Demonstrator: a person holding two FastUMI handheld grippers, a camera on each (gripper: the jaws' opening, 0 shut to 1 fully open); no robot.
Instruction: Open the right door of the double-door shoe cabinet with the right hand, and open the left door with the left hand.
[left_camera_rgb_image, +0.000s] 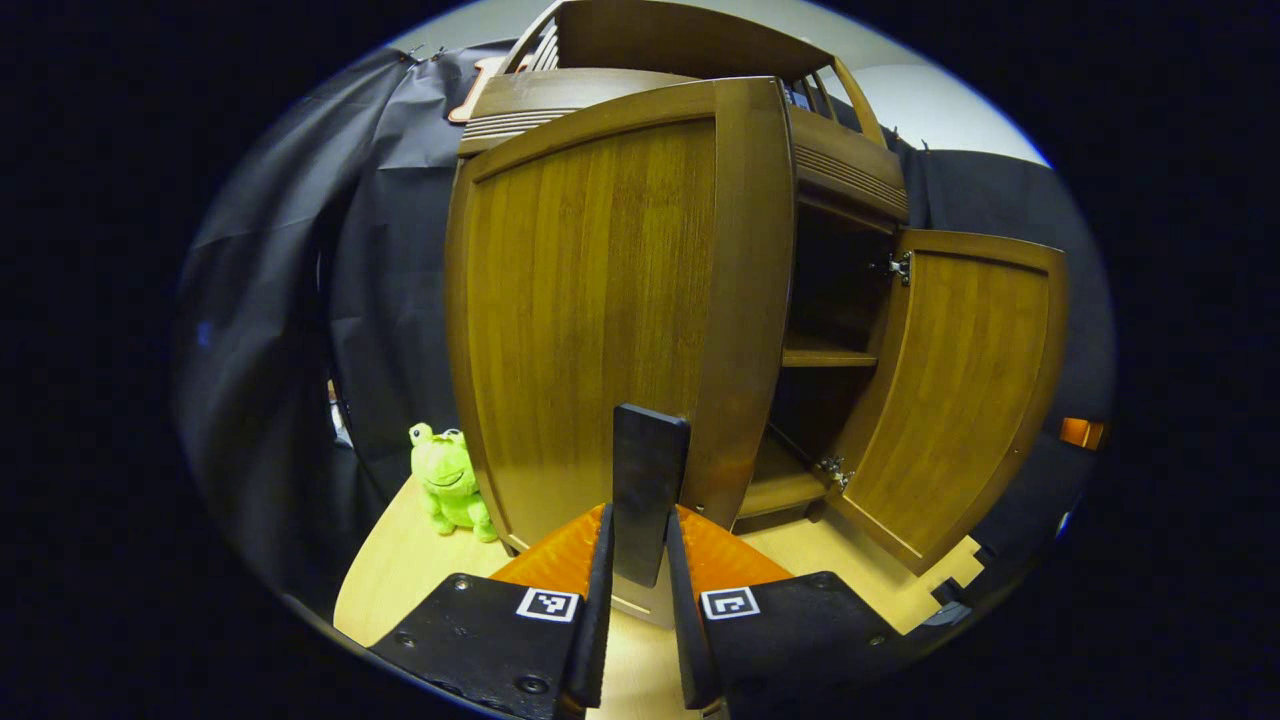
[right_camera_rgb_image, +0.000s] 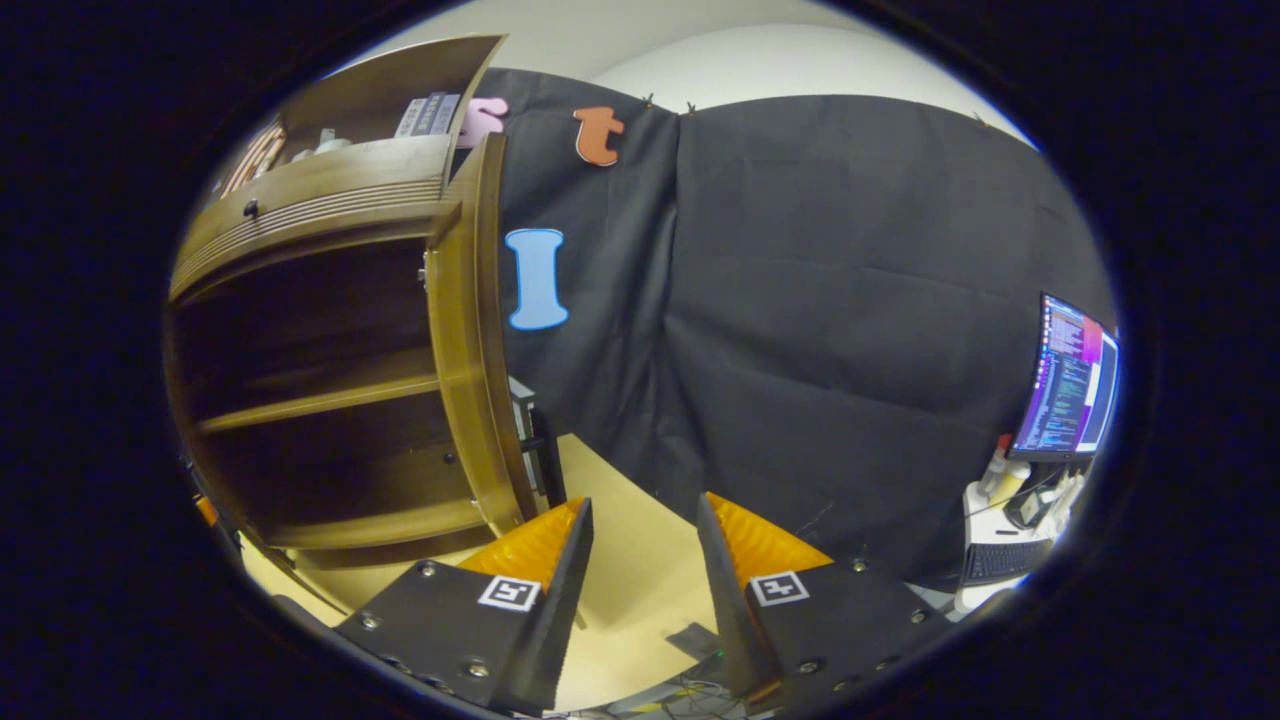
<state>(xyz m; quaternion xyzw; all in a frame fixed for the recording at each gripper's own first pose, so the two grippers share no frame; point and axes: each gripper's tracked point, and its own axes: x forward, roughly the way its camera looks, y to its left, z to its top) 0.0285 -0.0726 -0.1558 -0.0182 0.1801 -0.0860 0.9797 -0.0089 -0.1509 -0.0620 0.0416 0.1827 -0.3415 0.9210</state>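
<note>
The wooden shoe cabinet (left_camera_rgb_image: 840, 170) stands on a pale tabletop. Its left door (left_camera_rgb_image: 590, 310) is swung out toward me, and my left gripper (left_camera_rgb_image: 638, 520) is shut on that door's dark upright handle (left_camera_rgb_image: 650, 470). The right door (left_camera_rgb_image: 960, 390) hangs wide open on its hinges, showing dark shelves (left_camera_rgb_image: 825, 355) inside. In the right gripper view the cabinet (right_camera_rgb_image: 320, 200) is at the left, with the open right door (right_camera_rgb_image: 480, 330) seen edge-on. My right gripper (right_camera_rgb_image: 645, 505) stands open to the right of that door, apart from it, with nothing between its fingers.
A green plush frog (left_camera_rgb_image: 450, 480) sits on the tabletop (left_camera_rgb_image: 400, 570) left of the cabinet. Black cloth walls the booth behind and beside it. A lit monitor (right_camera_rgb_image: 1070, 385) and desk clutter stand at the far right in the right gripper view.
</note>
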